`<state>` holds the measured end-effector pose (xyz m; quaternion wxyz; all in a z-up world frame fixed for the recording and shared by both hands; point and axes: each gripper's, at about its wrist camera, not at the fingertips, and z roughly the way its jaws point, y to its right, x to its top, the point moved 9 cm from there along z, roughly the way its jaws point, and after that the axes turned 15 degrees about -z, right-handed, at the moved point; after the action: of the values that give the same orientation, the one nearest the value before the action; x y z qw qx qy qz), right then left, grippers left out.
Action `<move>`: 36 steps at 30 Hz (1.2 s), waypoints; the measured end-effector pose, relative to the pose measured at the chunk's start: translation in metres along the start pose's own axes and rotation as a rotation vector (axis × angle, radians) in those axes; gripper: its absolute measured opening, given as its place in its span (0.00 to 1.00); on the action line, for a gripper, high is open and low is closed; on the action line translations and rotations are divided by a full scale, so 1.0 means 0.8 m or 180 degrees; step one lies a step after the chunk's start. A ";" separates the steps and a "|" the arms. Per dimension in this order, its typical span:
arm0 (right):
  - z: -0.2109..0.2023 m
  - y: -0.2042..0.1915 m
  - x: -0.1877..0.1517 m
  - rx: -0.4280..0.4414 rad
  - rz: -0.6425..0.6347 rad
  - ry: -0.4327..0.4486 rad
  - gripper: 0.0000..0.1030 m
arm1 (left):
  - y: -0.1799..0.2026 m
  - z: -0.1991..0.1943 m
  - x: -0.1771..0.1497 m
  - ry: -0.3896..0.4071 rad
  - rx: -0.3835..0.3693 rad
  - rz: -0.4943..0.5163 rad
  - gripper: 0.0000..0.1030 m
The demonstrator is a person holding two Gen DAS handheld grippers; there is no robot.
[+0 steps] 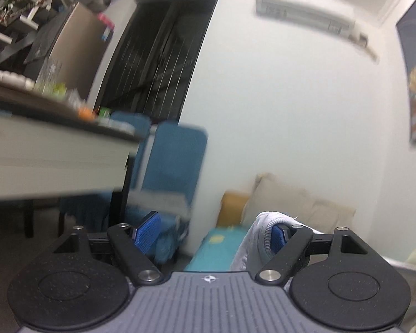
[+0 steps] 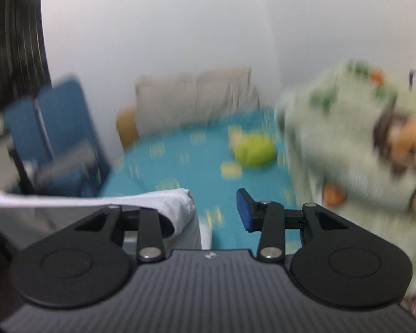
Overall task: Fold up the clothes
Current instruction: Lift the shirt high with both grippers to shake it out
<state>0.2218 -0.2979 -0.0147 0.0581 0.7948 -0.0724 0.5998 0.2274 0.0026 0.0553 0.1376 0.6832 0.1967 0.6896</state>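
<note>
In the left wrist view my left gripper (image 1: 212,234) stands open, raised above the bed. A light grey garment (image 1: 256,242) with a ribbed edge is draped over its right blue pad (image 1: 277,238); the left blue pad (image 1: 147,231) is bare. In the right wrist view my right gripper (image 2: 216,213) is also open. A white-grey cloth (image 2: 177,205) hangs over and hides its left finger; the right blue pad (image 2: 244,211) is bare. Both views are motion-blurred.
A bed with a teal patterned sheet (image 2: 185,161) lies below, with a lime-green ball-like object (image 2: 253,149), beige pillows (image 2: 197,94) and a pale green printed blanket (image 2: 346,138) on the right. Blue chairs (image 1: 174,161) and a cluttered table (image 1: 55,138) stand to the left.
</note>
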 end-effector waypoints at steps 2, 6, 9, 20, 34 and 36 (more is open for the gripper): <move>-0.028 0.005 0.053 -0.0016 0.0051 0.0275 0.41 | 0.021 -0.020 0.041 0.0179 -0.0127 0.0014 0.78; -0.090 0.008 0.157 0.0089 0.0087 0.0644 0.41 | 0.062 -0.065 0.144 0.0407 -0.0247 -0.0095 0.78; -0.156 0.008 0.231 0.0110 -0.0010 0.0988 0.41 | 0.092 -0.099 0.224 0.0537 -0.0317 -0.0209 0.78; -0.394 0.031 0.415 0.0275 -0.0112 0.1603 0.41 | 0.185 -0.236 0.468 0.0626 -0.0571 -0.0381 0.78; -0.283 0.016 0.379 0.0381 -0.0295 0.0892 0.41 | 0.171 -0.116 0.417 -0.0089 -0.0228 -0.0322 0.78; -0.224 0.013 0.354 0.0402 -0.0259 0.0717 0.41 | 0.161 -0.064 0.378 -0.0190 -0.0153 -0.0279 0.78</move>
<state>0.1272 -0.2885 0.3065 0.0400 0.7268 0.0049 0.6857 0.1778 0.0228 0.3837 0.1898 0.6908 0.2057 0.6667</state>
